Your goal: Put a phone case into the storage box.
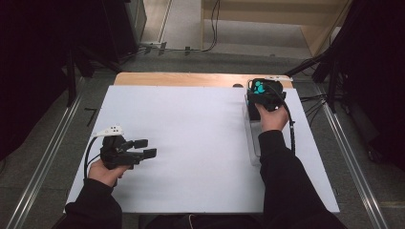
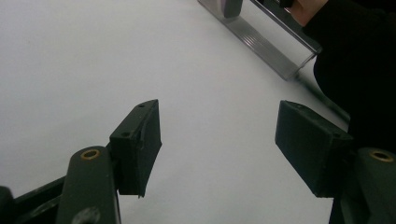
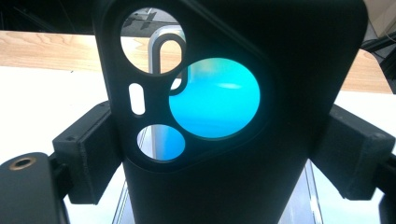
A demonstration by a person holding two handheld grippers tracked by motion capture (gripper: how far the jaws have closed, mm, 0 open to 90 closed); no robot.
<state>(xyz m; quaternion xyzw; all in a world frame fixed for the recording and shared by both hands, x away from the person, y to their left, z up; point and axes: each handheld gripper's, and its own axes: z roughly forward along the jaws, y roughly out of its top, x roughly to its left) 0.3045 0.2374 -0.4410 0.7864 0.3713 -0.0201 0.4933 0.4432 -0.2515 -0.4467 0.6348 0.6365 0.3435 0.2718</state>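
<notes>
From the high view I see my right gripper point(image 1: 260, 98) far out over the right side of the white table point(image 1: 191, 143), clamped on a black phone case point(image 1: 260, 88) whose camera cutouts show teal, and it sits above a clear plastic stand point(image 1: 253, 138) that runs along that edge of the table; my left gripper point(image 1: 143, 148) rests low on the left with its jaws apart and nothing between them, well away from the case. In the left gripper view the two black pads point(image 2: 140, 144) stand moderately wide over bare table, and the clear stand point(image 2: 275, 51) crosses the upper right corner with a dark sleeve point(image 2: 359, 74) beside it. In the right gripper view the phone case point(image 3: 224, 116) stands upright between the jaws, a pad point(image 3: 88, 154) pressed against each side, and through the cutouts I can make out a metal slotted upright and the clear stand below. My judgement is that the pick-up is done and the case is being brought to the stand; seating it there and letting go are left, and the left gripper has had no part in it that I can see. I cannot tell whether the case's bottom edge already touches the stand, since the case cuts that off in the right gripper view and the hand covers it from above.
</notes>
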